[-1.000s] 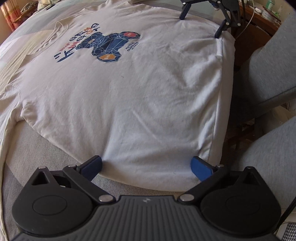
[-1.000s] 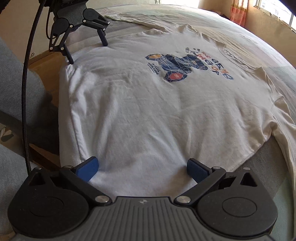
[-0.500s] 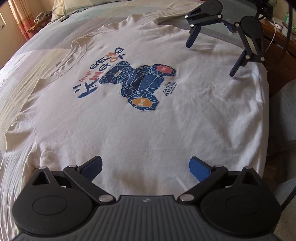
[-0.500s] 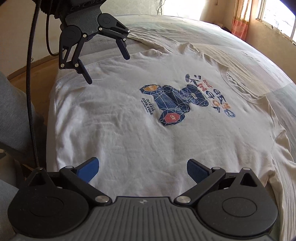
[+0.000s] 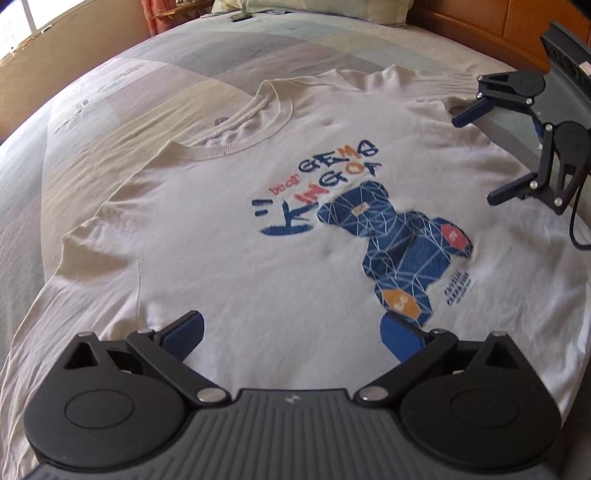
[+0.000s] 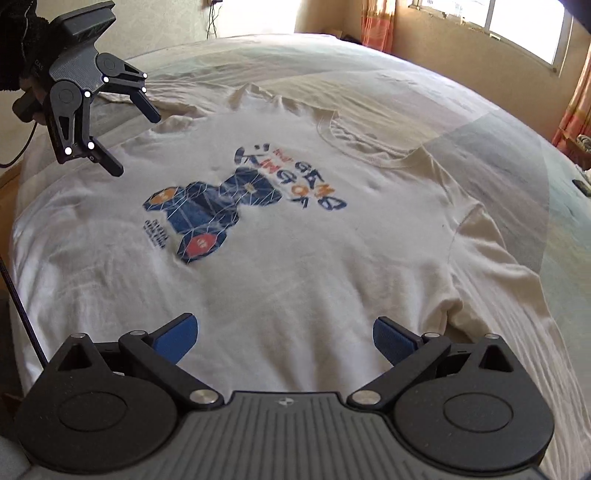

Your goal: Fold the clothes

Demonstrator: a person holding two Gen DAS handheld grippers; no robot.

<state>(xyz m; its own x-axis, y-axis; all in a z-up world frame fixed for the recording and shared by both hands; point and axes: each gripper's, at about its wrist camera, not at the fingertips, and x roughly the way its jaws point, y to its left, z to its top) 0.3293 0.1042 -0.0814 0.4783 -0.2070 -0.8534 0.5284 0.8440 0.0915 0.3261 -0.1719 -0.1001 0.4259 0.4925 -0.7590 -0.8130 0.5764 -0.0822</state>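
A white T-shirt (image 5: 229,258) with a blue bear print (image 5: 399,251) lies flat and face up on the bed, collar (image 5: 236,147) toward the headboard. My left gripper (image 5: 291,328) hovers open over the shirt's chest on one side, holding nothing. Across the shirt, my right gripper (image 5: 476,158) is open above the far sleeve area. In the right wrist view the same shirt (image 6: 295,266) fills the middle, my right gripper (image 6: 284,332) stands open over it near an armpit, and my left gripper (image 6: 136,144) hangs open at the top left.
A pastel patchwork bedspread (image 5: 110,110) lies under the shirt. Pillows (image 5: 295,5) and a wooden headboard (image 5: 480,22) stand at the far end. A window with orange curtains (image 6: 376,22) lines the wall. A small dark object (image 6: 581,184) rests on the bed's edge.
Both grippers have travelled from the shirt's hem up along its sides toward the chest and sleeves, staying open. The chairs beside the bed have dropped out of view.
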